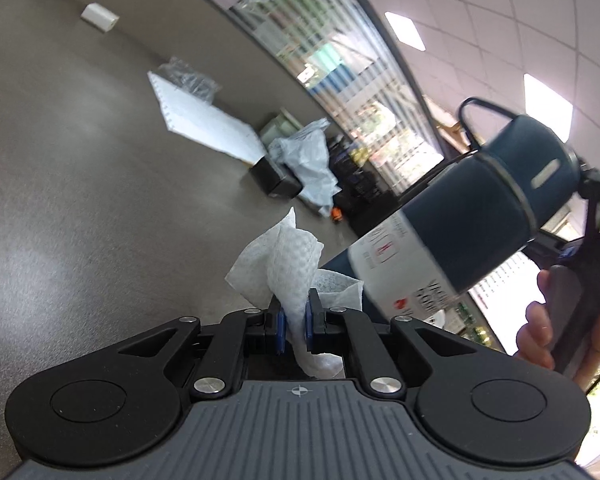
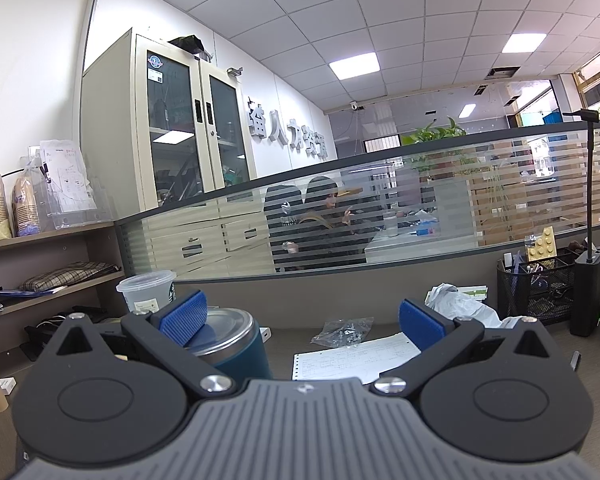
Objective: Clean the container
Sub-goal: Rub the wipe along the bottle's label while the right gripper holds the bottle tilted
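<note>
Left tool [image 1: 296,320] seen clamped on crumpled white tissue [image 1: 284,264], dark blue container [image 1: 472,216] at 3 o'clock, tilted, white-labelled; right tool [image 2: 304,320] shown wide open, empty, container's steel rim only.

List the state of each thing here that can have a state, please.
Left gripper, shut on the wipe.
Wipe, crumpled, clamped between the pads.
Right gripper, open, empty.
Flask, lid on, not gripped.
Cabinet, doors shut.
Cup, upright.
</note>
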{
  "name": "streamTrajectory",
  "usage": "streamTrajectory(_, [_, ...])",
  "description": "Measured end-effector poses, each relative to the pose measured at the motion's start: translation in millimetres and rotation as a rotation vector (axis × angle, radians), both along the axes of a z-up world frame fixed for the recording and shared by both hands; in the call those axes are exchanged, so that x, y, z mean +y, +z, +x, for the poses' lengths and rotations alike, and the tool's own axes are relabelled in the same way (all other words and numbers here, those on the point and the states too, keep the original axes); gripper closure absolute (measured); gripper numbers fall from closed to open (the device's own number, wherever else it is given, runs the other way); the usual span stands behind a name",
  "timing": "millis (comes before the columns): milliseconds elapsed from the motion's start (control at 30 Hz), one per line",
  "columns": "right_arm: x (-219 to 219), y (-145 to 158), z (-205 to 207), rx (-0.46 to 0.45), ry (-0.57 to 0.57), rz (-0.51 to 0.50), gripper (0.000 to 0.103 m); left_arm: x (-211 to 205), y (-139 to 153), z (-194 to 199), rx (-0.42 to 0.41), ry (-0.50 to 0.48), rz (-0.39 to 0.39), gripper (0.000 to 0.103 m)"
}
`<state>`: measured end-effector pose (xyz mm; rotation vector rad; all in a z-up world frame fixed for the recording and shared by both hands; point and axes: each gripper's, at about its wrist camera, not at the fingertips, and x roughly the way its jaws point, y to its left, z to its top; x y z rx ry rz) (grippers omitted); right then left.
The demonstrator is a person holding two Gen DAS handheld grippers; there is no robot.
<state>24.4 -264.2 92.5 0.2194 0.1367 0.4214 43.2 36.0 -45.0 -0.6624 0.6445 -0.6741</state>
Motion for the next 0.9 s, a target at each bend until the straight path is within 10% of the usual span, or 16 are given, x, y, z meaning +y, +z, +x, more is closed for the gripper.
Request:
streamTrajectory(233, [-1,-1,0,-0.001,0.002,0.005,0.0,4,8,-4,-0.046,-0.013,-0.075,0.092])
streamTrajectory(900, [-1,-3,-1,-0.003,0.002,0.004,0.0,-4,-6,2,0.026,-0.005,0.047,0.092])
